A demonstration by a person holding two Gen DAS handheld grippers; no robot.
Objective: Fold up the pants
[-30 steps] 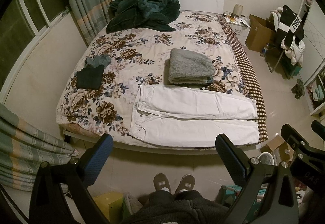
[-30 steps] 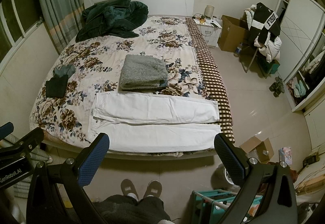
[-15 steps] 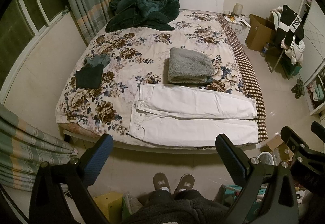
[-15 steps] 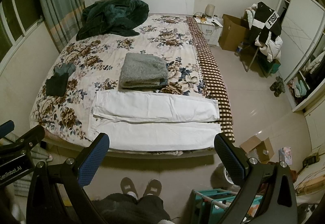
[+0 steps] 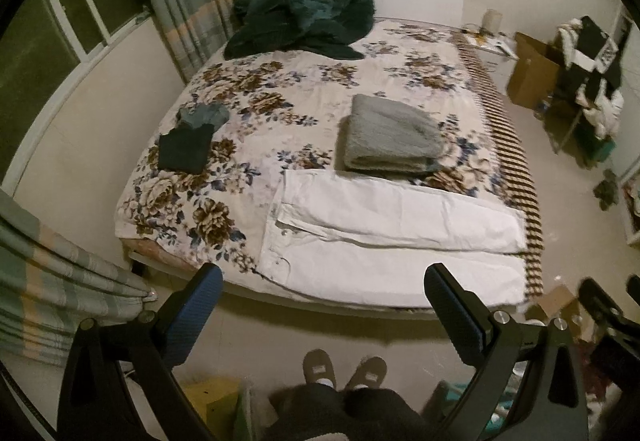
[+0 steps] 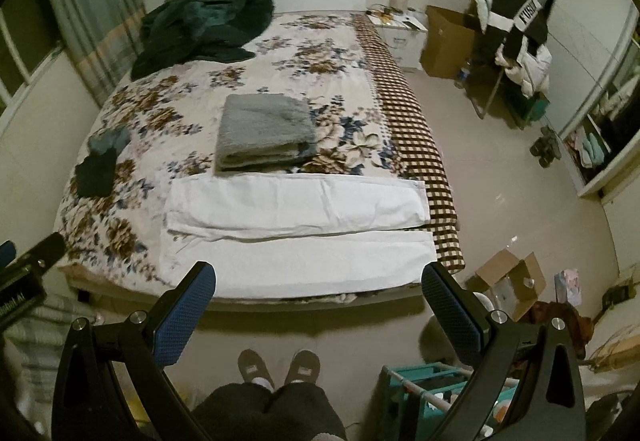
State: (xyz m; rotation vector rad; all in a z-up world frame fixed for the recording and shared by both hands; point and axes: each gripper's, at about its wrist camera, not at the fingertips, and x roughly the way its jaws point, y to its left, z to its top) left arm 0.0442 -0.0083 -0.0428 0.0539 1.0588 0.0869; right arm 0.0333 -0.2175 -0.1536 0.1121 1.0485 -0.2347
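Left wrist view
Pants: white pants [image 5: 394, 237] are lying flat along the near edge of the bed [image 5: 320, 113], waistband toward the left, legs stretching toward the right edge, the far leg partly lapping over the near one.
Left gripper: the left gripper [image 5: 322, 293] is hovering above the floor in front of the bed, its two blue-padded fingers [image 5: 196, 311] standing wide apart and holding nothing.
Grey blanket: a folded grey blanket [image 5: 390, 135] is sitting just beyond the pants, toward the right edge.
Dark clothes: small folded dark clothes [image 5: 188, 145] are resting near the left edge, and a dark green heap [image 5: 300, 19] is piling up at the far edge by the headboard.
Person: slippers [image 5: 344, 365] are showing between the fingers, on the floor.

Right wrist view
Pants: the pants [image 6: 296, 233] are again lying along the near edge of the bed [image 6: 280, 69], their hems reaching the checked strip at the right edge.
Right gripper: the right gripper [image 6: 318, 295] is hanging before the bed, jaws spread wide, gripping nothing, apart from the pants.
Grey blanket: the blanket [image 6: 266, 131] is sitting just behind the pants.
Floor: an open cardboard box [image 6: 510, 281] is lying off the near right corner.
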